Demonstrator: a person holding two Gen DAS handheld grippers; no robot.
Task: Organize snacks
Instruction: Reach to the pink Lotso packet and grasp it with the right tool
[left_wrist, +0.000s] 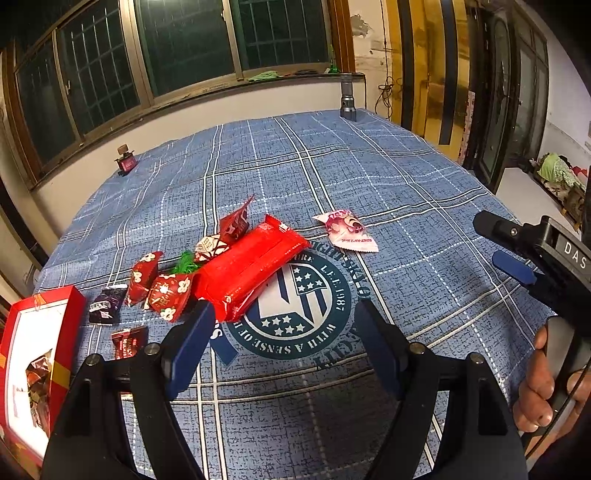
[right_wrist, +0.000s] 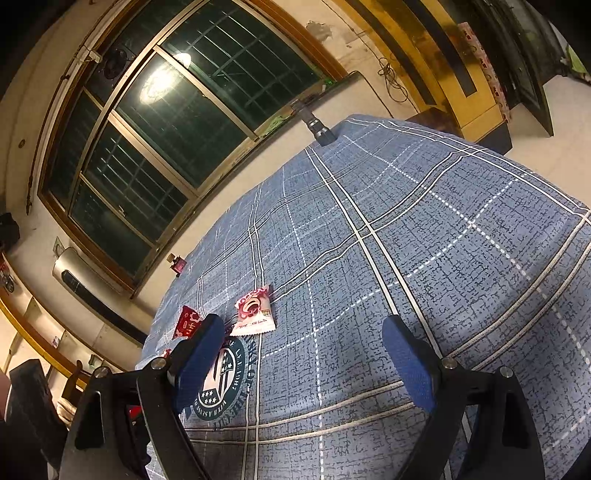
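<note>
Our left gripper hovers with its jaws standing apart and empty over the counter's blue plaid cloth. Its left finger tip sits just beside the near end of the long red snack pack, the largest item, which lies ahead and slightly left of the gripper. The pack's long axis runs diagonally, from that near-left end up and away to the right.

At the far left of this gripper, beside its left arm, sits the red box, open, with wrapped sweets inside. Between the box and the pack lies a cluster of small red flowered candies, a dark purple one and a dark red packet, all left of the left finger.

Ahead and to the right of the left gripper, well clear of the pack, lies the pink candy packet, one corner pointing away to the left.

Our right gripper is also spread wide and holds nothing; the same pink candy packet lies just ahead of its left finger, and the cloth between its fingers is bare.
</note>
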